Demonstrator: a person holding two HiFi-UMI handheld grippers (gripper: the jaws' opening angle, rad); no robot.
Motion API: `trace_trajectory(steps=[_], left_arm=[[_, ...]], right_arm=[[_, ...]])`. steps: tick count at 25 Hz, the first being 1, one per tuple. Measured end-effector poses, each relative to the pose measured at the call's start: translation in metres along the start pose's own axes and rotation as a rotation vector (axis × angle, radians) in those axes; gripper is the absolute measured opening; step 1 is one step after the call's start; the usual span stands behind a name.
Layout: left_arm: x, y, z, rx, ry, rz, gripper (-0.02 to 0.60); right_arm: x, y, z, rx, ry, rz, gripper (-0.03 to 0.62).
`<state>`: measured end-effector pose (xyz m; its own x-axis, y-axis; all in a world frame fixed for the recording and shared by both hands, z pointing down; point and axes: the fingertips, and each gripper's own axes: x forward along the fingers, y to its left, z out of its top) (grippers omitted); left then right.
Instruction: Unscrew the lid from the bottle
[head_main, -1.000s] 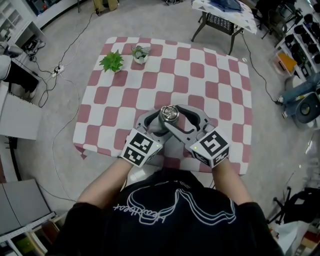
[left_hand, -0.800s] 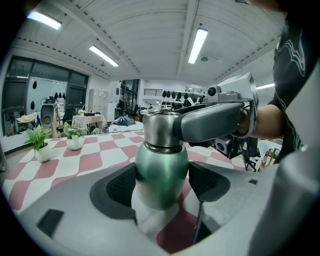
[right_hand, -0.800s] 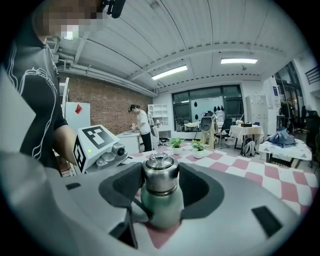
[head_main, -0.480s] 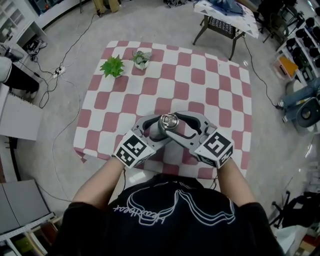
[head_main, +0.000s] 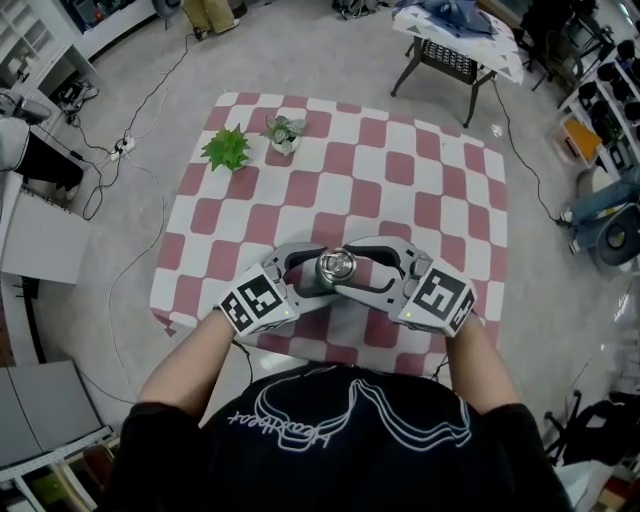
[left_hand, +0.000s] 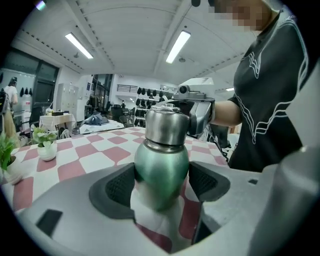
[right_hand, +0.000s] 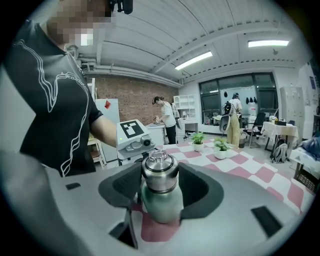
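A green bottle (left_hand: 161, 172) with a steel lid (left_hand: 166, 125) hangs over the near edge of the checkered table (head_main: 400, 190). My left gripper (left_hand: 161, 181) is shut on its green body, a dark pad pressing on either side. My right gripper (right_hand: 160, 186) comes from the opposite side and is shut on the lid (right_hand: 159, 172), above the body (right_hand: 162, 207). In the head view the lid (head_main: 337, 266) shows from above, with the left gripper (head_main: 318, 276) and the right gripper (head_main: 348, 270) crossing around it, their marker cubes spread out toward me.
Two small potted plants (head_main: 227, 148) (head_main: 285, 131) stand at the table's far left corner. A dark metal side table (head_main: 455, 45) stands beyond on the floor, and cables (head_main: 120, 145) trail to the left. A person (right_hand: 165, 117) stands far off in the right gripper view.
Both grippers have turned about the bottle, so their marker cubes have swung further apart and sideways. The bottle stays between them, both grips unchanged.
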<state>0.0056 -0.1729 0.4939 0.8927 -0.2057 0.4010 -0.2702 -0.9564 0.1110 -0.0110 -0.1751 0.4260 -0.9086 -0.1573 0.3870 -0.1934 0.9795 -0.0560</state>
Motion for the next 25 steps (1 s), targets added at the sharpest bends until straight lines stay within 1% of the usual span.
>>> trace_trajectory(steps=[6,10,12,16,22,25], left_arm=[[0.0008,-0.0002,0.0017,0.045,0.040,-0.109,0.334],[-0.0002,0.0008,0.0016,0.063,0.060,-0.177,0.334],[-0.0003,0.0012,0.0014,0.073,0.072,-0.195,0.334],[-0.0005,-0.0002,-0.0008,0.073,0.076,-0.205,0.334],[0.0000,0.0006,0.0000,0.062,0.056,-0.185,0.334],[-0.0002,0.0018,-0.0004,0.044,0.047,-0.165,0.334]], right_arm=[[-0.0010,-0.0007,0.0003,-0.046,0.047,0.108,0.233],[0.0004,-0.0014,0.0019,-0.069,0.071,0.151,0.235],[0.0015,-0.0013,0.0016,-0.076,0.081,0.167,0.235],[0.0029,0.0002,0.0002,-0.078,0.093,0.182,0.235],[0.0026,-0.0001,0.0007,-0.082,0.085,0.187,0.235],[0.0031,-0.0016,0.0005,-0.055,0.079,0.172,0.236]])
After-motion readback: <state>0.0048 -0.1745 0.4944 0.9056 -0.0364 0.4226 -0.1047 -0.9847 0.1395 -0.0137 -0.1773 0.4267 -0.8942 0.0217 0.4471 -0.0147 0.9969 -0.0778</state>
